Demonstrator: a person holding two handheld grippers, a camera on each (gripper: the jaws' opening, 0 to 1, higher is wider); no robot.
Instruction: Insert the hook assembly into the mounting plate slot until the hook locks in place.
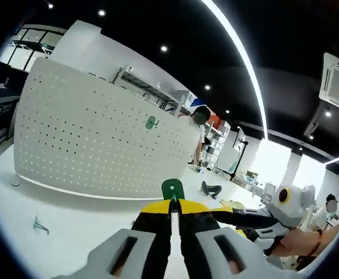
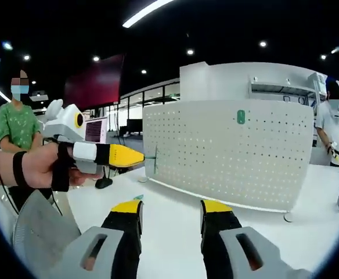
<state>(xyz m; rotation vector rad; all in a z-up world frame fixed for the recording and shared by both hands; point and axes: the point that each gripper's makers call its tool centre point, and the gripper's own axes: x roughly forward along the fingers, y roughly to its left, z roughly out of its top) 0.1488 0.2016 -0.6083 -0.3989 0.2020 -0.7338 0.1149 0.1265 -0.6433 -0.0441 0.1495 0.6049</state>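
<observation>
Pinched between my left claw (image 1: 173, 204) jaws is a green hook (image 1: 173, 189), its flat top poking just above the yellow tips. Beyond it stands the white pegboard (image 1: 94, 142), upright near the far edge of the white table (image 1: 71, 229), with another green hook (image 1: 151, 122) already hanging high on its face. A third green hook (image 1: 40, 224) lies loose on the table toward the near left edge, well apart from the board. Bare table lies between my tips and the board's bottom edge. My right claw (image 2: 170, 212) is spread wide and holds nothing, with open table ahead. In the right gripper view, my left claw comes in from the left, near the board's left edge.
</observation>
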